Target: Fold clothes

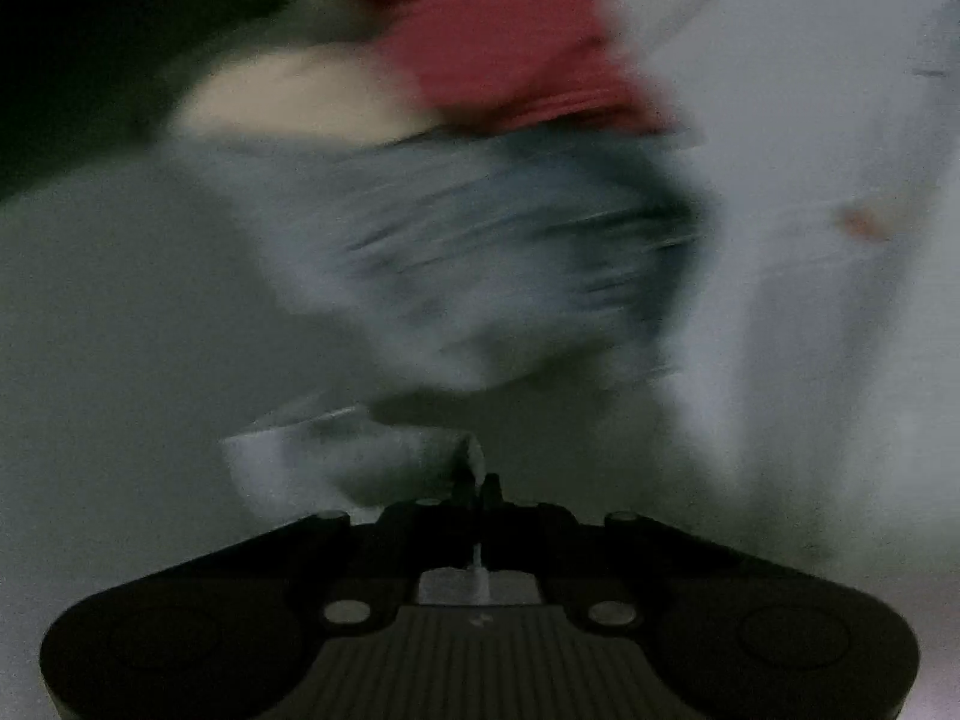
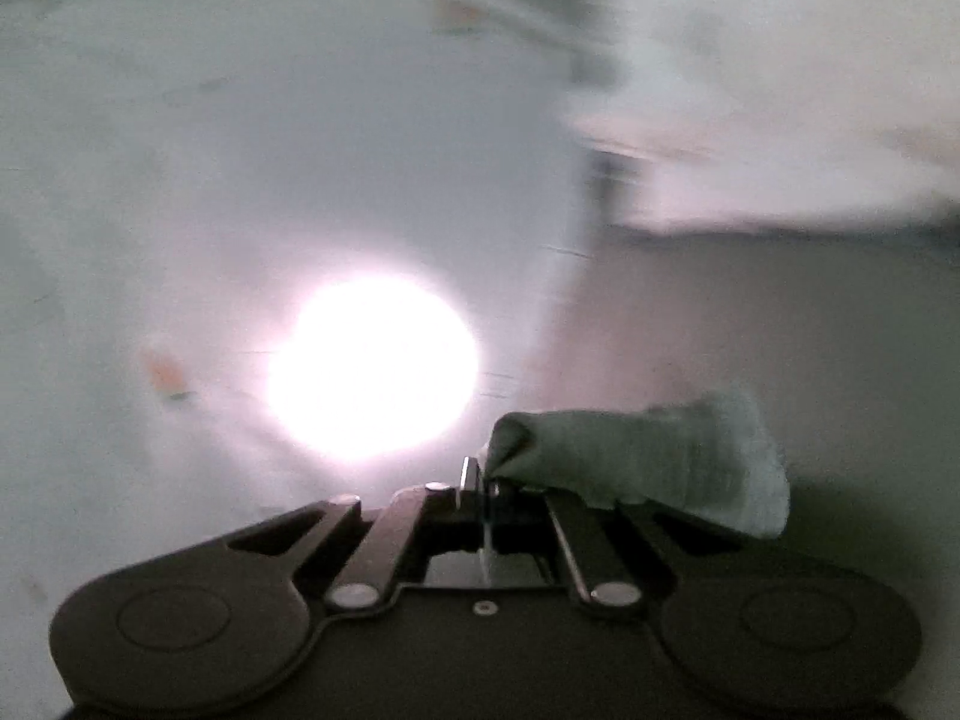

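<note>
Both claws are pinched shut on cloth: the left claw (image 1: 477, 483) has a corner of a pale garment (image 1: 336, 456), and the right claw (image 2: 480, 480) grips a greyish-green bunched edge (image 2: 648, 456), probably the same piece. Everything's blurry. I'd keep both corners level and taut so the fold lands square. No containers visible, just a loose pile: red cloth (image 1: 498, 36) and blue-grey cloth (image 1: 480, 252).

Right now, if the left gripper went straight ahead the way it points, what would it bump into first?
Probably the blurry blue-grey clothing heaped ahead of the left gripper, which is shut on a pale cloth. The red garment lies beyond it. The blur makes depth uncertain.
</note>
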`<action>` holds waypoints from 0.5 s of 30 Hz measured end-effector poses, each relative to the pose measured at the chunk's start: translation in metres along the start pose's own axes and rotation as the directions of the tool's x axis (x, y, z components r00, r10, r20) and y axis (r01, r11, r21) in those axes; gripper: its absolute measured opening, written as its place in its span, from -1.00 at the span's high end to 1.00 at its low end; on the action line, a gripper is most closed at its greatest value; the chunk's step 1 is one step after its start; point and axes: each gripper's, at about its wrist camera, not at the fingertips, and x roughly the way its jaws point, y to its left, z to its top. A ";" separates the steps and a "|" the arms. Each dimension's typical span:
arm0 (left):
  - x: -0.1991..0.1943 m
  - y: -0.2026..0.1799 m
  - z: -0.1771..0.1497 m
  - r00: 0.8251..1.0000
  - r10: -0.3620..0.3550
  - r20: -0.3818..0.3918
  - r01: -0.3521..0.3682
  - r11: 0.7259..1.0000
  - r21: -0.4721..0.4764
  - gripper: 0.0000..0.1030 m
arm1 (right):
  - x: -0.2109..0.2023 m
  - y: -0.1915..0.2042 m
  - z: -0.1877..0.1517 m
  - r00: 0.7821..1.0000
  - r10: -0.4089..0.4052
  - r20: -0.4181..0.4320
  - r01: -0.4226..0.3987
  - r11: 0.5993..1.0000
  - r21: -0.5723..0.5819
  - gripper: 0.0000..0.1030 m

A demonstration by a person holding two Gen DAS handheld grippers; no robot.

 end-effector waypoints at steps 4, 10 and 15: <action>-0.071 -0.071 0.023 0.960 -0.244 0.140 0.232 0.967 0.102 0.99 | -0.039 0.078 0.017 0.961 0.259 0.097 -0.247 0.961 -0.123 0.96; -0.141 -0.045 0.032 0.930 -0.308 0.199 0.272 0.943 0.190 0.99 | -0.132 0.062 0.003 0.932 0.296 0.209 -0.235 0.932 -0.275 0.97; -0.132 0.037 0.006 0.987 -0.079 0.138 0.039 0.961 0.273 0.98 | -0.168 -0.036 -0.035 0.974 -0.005 0.225 0.058 0.972 -0.229 0.97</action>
